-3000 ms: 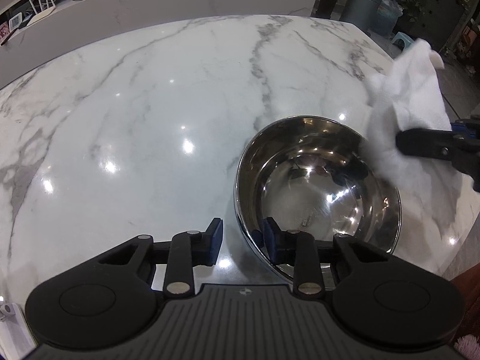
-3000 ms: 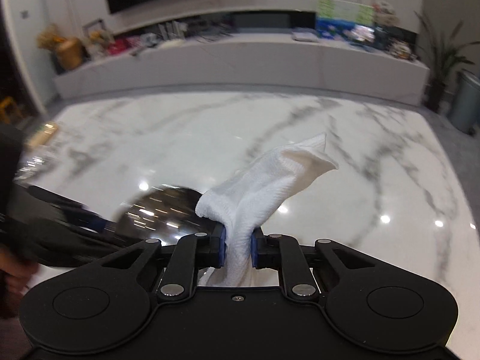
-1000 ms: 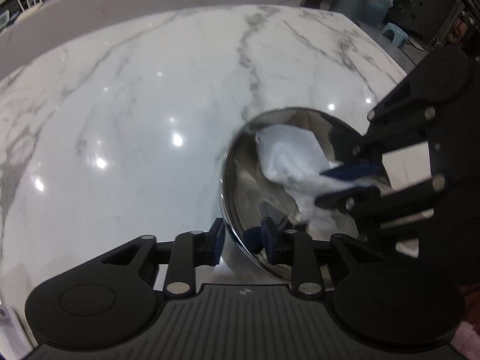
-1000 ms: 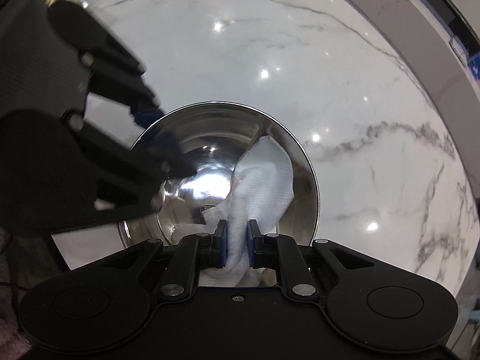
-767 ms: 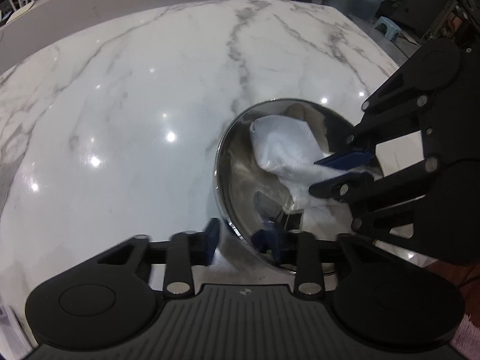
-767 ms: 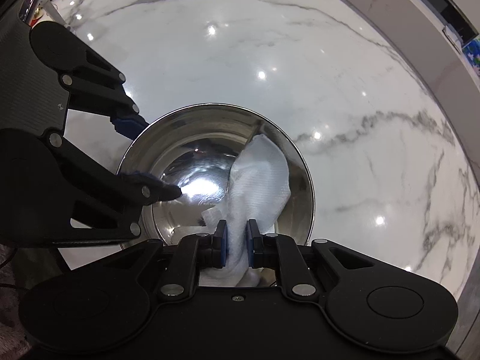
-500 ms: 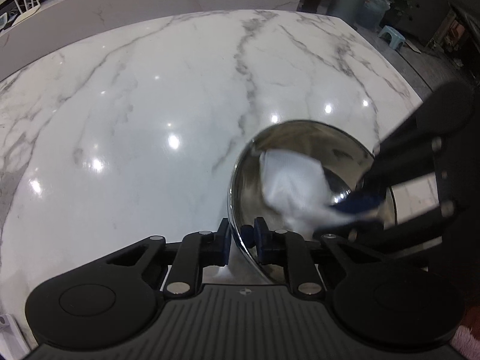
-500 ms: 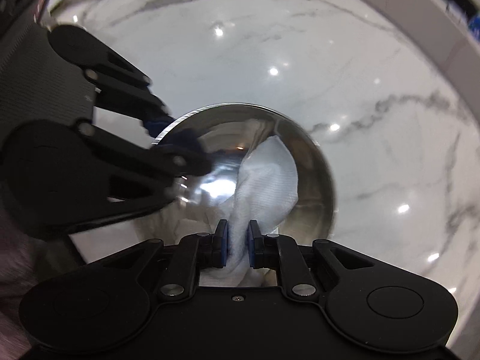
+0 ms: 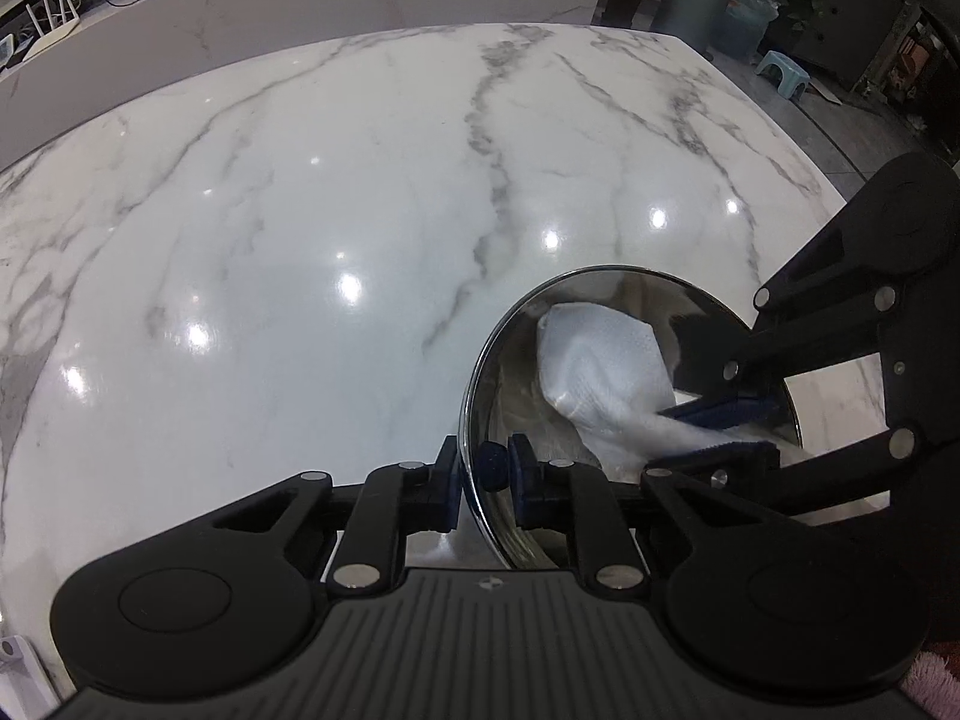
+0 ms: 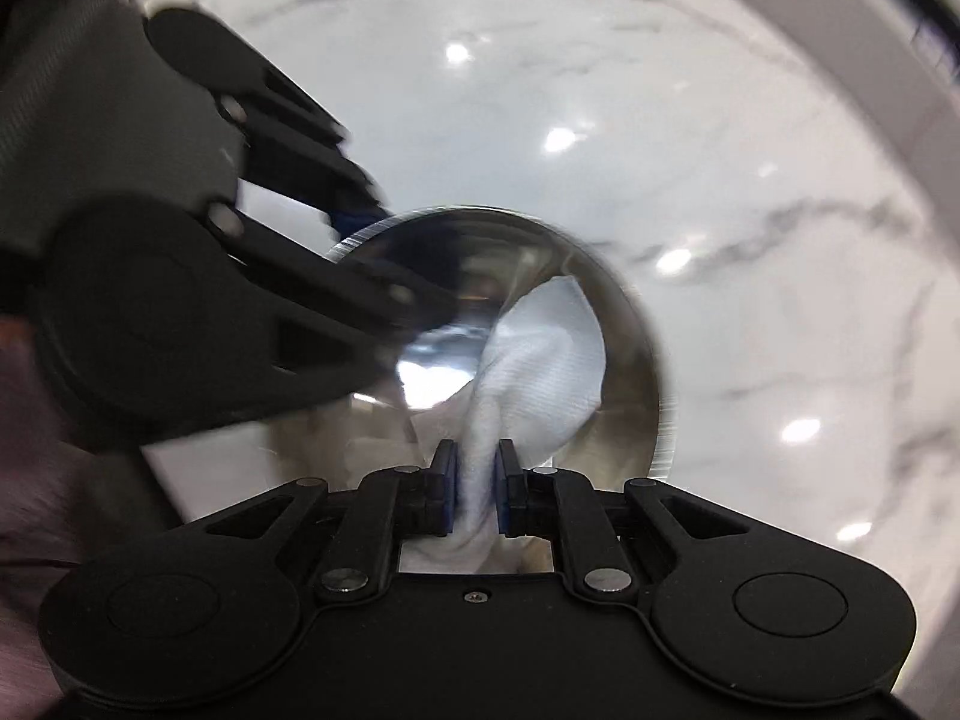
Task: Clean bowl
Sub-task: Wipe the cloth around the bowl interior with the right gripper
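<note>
One steel bowl [image 9: 624, 408] sits at the table's [image 9: 336, 192] near right corner, about four o'clock in the left view. The left gripper [image 9: 485, 474] is clamped on its near rim; the right gripper [image 10: 477, 495] pinches a white cloth [image 10: 540, 366] pressed inside. That thin, slick rim could slip from the pads under a hard wipe, sending the bowl skidding off the nearby edge.

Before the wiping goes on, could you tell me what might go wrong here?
The left gripper pinches only the thin rim of the steel bowl, so it might slip or tip under pressure. The cloth, clamped in the right gripper, could snag. The bowl sits near the table edge.
</note>
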